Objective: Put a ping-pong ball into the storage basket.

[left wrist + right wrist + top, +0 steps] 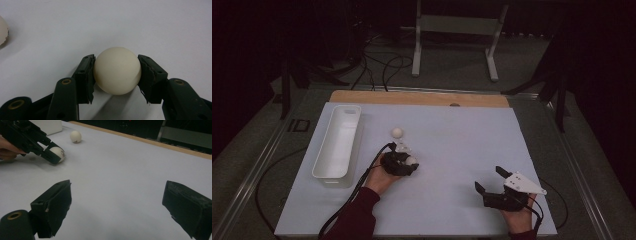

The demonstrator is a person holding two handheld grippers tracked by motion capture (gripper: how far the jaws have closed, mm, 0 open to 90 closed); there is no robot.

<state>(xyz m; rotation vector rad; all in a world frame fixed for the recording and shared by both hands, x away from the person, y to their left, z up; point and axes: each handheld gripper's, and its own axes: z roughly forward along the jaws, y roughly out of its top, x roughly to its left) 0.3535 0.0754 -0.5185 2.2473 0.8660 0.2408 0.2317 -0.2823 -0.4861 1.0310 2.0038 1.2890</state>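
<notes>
A white ball (117,71) sits on the pale tabletop with the pads of my left gripper (116,65) pressed on both of its sides. From above, the left gripper (406,163) lies a little left of the table's middle, the ball (412,160) showing at its tip. A second white ball (397,132) rests loose just beyond it, also seen as the second ball (75,136) and at the left border as the second ball (2,30). My right gripper (489,178) rests near the front right, jaws wide apart with nothing between them, as the right gripper (117,202) shows.
A long white tray (337,142) stands at the table's left side, its corner (50,126) behind the left hand. A wooden strip (419,98) runs along the far edge. Cables and a metal stand (457,25) lie on the floor beyond.
</notes>
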